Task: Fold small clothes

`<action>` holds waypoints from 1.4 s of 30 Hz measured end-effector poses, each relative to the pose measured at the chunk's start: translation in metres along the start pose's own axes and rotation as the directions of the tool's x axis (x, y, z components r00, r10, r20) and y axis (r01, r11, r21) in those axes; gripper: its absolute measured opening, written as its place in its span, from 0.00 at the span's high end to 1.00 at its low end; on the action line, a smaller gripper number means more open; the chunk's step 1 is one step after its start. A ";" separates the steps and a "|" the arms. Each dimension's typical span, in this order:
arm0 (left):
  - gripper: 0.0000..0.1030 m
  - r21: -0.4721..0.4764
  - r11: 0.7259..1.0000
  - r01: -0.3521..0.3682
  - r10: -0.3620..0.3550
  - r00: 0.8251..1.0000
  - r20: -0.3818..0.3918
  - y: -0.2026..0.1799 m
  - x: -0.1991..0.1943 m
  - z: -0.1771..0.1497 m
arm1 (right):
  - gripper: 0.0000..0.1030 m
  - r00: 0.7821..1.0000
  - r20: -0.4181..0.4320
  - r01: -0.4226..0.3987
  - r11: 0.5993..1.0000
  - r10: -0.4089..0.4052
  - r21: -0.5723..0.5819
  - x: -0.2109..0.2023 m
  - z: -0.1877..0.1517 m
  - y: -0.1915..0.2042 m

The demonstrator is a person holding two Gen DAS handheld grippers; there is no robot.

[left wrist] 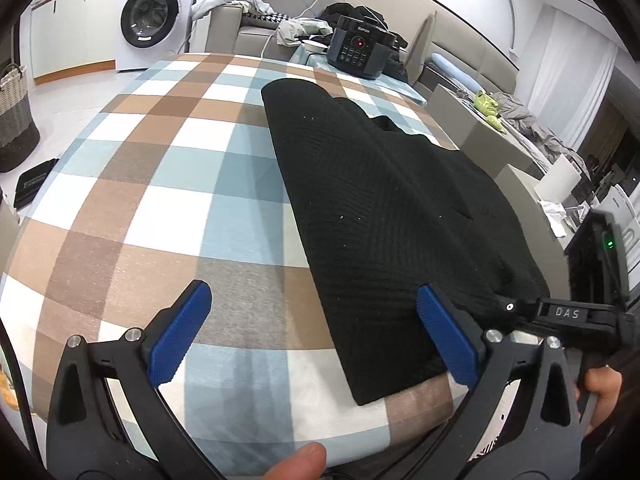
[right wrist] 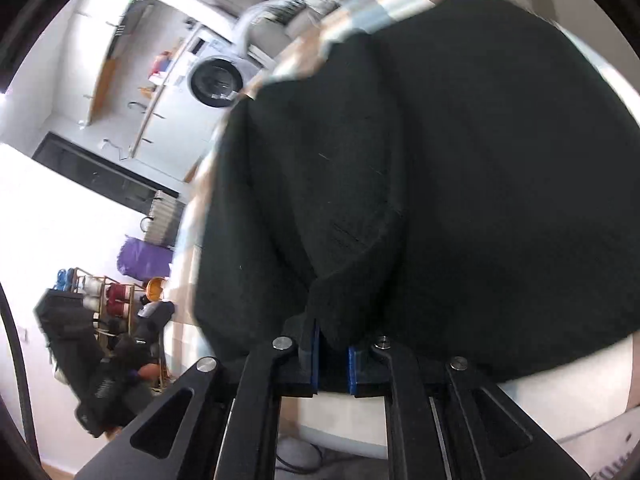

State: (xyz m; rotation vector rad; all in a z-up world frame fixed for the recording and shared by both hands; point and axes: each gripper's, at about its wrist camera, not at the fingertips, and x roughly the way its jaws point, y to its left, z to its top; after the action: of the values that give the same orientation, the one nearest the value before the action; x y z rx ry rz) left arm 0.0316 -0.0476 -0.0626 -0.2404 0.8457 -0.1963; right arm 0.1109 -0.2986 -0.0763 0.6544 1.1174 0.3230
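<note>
1. L gripper: jaws wide apart, nothing between the blue pads. It hangs over the checked tablecloth.
2. Black knit garment lies flat on the cloth, ahead and to the right of the L tongs; its near corner runs just inside the right pad.
3. R gripper: jaws closed tight on a bunched edge of the same garment, fabric pinched between the pads.
4. R wrist view blurred; garment fills the view ahead of the tongs.
5. Rice cooker stands far beyond the garment.
</note>
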 end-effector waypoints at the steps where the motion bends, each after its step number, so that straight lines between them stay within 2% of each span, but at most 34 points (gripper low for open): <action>1: 0.01 0.006 1.000 0.001 -0.001 1.000 0.001 -0.002 0.000 -0.001 | 0.88 1.000 0.003 -0.017 1.000 0.017 0.005 -0.002 -0.001 -0.002; 4: 0.01 0.027 1.000 -0.008 0.008 1.000 0.014 -0.009 -0.002 -0.004 | 0.75 0.999 0.042 0.004 1.000 -0.003 -0.030 -0.012 0.000 0.001; 7: 0.01 0.056 0.998 -0.036 0.034 0.998 0.044 -0.017 -0.006 -0.008 | 0.72 0.994 0.096 0.059 0.996 -0.052 -0.074 -0.025 -0.001 0.006; 8: 0.01 0.065 0.997 -0.041 0.038 0.998 0.052 -0.019 -0.007 -0.009 | 0.67 0.991 0.118 0.075 0.993 -0.064 -0.089 -0.029 -0.002 0.008; 10: 0.01 0.092 0.995 -0.045 0.043 0.999 0.026 -0.024 -0.006 -0.011 | 0.60 0.983 0.161 0.104 0.988 -0.085 -0.113 -0.040 -0.004 0.011; 14: 0.01 0.129 0.990 -0.061 0.064 0.998 -0.023 -0.031 -0.004 -0.016 | 0.59 0.972 0.213 0.131 0.979 -0.096 -0.154 -0.056 -0.004 0.016; 19: 0.01 0.158 0.987 -0.023 0.031 0.999 -0.044 -0.037 -0.008 -0.024 | 0.59 0.978 0.202 0.100 0.972 -0.057 -0.213 -0.055 -0.001 0.025; 21: 0.02 0.192 0.981 0.011 -0.004 0.999 -0.036 -0.043 -0.015 -0.030 | 0.59 0.977 0.202 0.116 0.964 -0.068 -0.238 -0.048 0.001 0.030; 24: 0.04 0.205 0.979 0.023 -0.020 1.000 -0.019 -0.049 -0.021 -0.036 | 0.59 0.974 0.206 0.139 0.961 -0.090 -0.239 -0.047 0.003 0.030; 26: 0.12 0.209 0.977 0.041 -0.037 0.999 -0.022 -0.051 -0.021 -0.039 | 0.59 0.977 0.205 0.116 0.963 -0.067 -0.241 -0.049 0.004 0.030; 27: 0.15 0.219 0.974 0.056 -0.051 0.998 -0.030 -0.053 -0.021 -0.041 | 0.59 0.981 0.193 0.079 0.966 -0.031 -0.247 -0.050 0.004 0.030; 30: 0.26 0.266 0.961 0.074 -0.062 0.997 -0.052 -0.062 -0.016 -0.045 | 0.59 0.990 0.137 0.006 0.963 0.032 -0.270 -0.044 0.001 0.033; 31: 0.32 0.287 0.955 0.081 -0.066 0.996 -0.063 -0.065 -0.014 -0.046 | 0.59 0.993 0.115 -0.008 0.959 0.042 -0.282 -0.041 -0.001 0.035; 34: 0.37 0.361 0.929 0.084 -0.058 0.995 -0.082 -0.078 -0.006 -0.050 | 0.59 0.996 0.062 -0.036 0.944 0.059 -0.327 -0.034 -0.008 0.041; 36: 0.38 0.397 0.915 0.068 -0.037 0.996 -0.086 -0.085 0.002 -0.052 | 0.59 0.999 0.016 -0.034 0.932 0.043 -0.360 -0.023 -0.012 0.045; 40: 0.43 0.436 0.899 0.039 -0.001 0.996 -0.088 -0.091 0.016 -0.052 | 0.59 0.999 0.015 0.046 0.902 -0.044 -0.429 -0.004 -0.013 0.047; 42: 0.43 0.455 0.890 0.034 0.006 0.996 -0.087 -0.091 0.020 -0.052 | 0.66 0.994 0.039 0.107 0.874 -0.101 -0.473 0.005 -0.010 0.049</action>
State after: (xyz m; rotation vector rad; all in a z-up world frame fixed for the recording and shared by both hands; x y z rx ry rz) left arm -0.0016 -0.1469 -0.0837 0.2068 0.8592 -0.4149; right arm 0.1075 -0.2547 -0.0513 0.1574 1.0043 0.4806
